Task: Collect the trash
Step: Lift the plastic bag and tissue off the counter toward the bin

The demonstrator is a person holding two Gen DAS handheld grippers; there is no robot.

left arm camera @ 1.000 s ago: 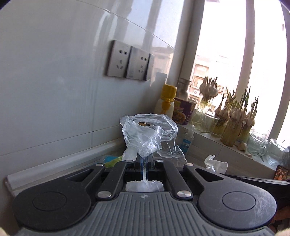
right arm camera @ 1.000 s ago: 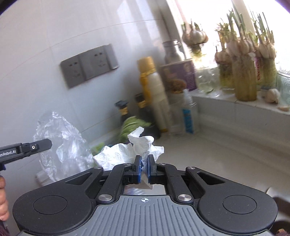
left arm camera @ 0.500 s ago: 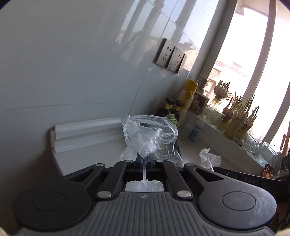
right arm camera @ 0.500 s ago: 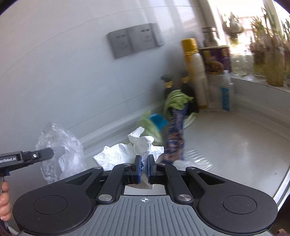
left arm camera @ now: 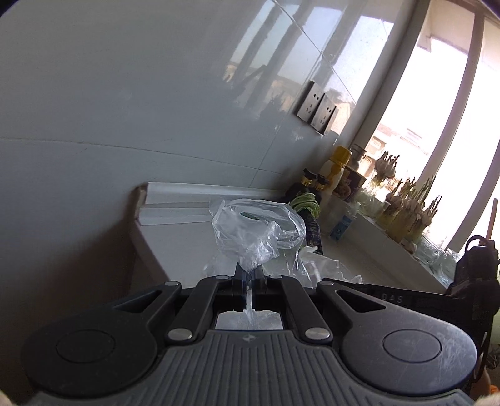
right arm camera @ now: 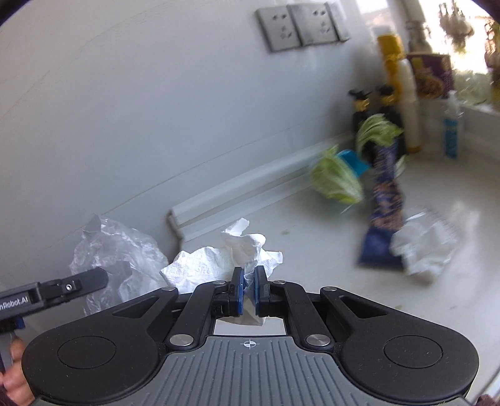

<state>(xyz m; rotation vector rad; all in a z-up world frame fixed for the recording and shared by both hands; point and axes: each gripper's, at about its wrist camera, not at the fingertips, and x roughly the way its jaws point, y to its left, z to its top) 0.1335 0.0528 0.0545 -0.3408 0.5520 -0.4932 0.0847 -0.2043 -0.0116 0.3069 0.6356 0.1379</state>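
Observation:
My left gripper (left arm camera: 249, 274) is shut on a clear plastic bag (left arm camera: 256, 228) and holds it above the white counter (left arm camera: 187, 240). The bag also shows in the right wrist view (right arm camera: 115, 250), at the lower left with the left gripper's finger (right arm camera: 72, 285) in front of it. My right gripper (right arm camera: 247, 281) is shut on a crumpled white paper tissue (right arm camera: 228, 256). On the counter lie a dark blue snack wrapper (right arm camera: 382, 206), a second crumpled white tissue (right arm camera: 422, 246) and green cabbage leaves (right arm camera: 337, 179).
Dark bottles (right arm camera: 362, 106), a yellow-capped bottle (right arm camera: 397, 84) and a purple tin (right arm camera: 431, 75) stand along the tiled wall. Sprouting garlic jars (left arm camera: 409, 215) line the window sill. Wall sockets (right arm camera: 300, 25) sit above the counter, whose left end (left arm camera: 140, 212) drops off.
Both grippers have pulled back and to the left, away from the window, each still holding its item. The counter's left end has come into view.

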